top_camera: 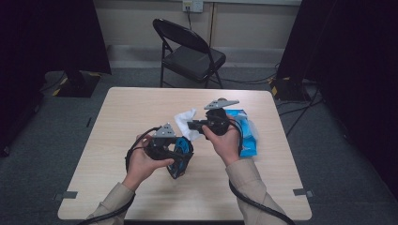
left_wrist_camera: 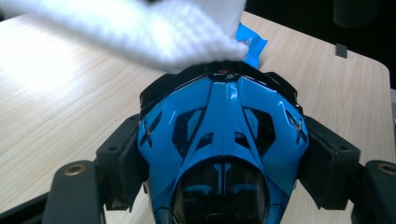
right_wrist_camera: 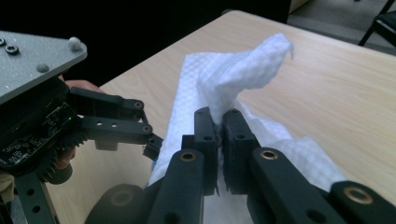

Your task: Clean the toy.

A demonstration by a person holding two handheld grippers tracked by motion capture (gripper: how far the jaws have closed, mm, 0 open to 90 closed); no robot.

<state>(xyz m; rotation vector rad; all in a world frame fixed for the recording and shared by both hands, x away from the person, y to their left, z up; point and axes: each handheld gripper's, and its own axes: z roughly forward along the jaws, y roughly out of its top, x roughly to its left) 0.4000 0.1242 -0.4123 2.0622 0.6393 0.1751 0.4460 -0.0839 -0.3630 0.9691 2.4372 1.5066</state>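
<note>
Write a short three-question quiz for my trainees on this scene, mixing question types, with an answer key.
1. True or false: the left gripper is shut on the glossy blue and black toy helmet.
2. What does the right gripper pinch?
A. a sponge
B. the white textured paper wipe
C. a cable
3. Fill in: the blue plastic wipe packet lies on the light wooden ____.

Key: 1 true; 2 B; 3 table.
</note>
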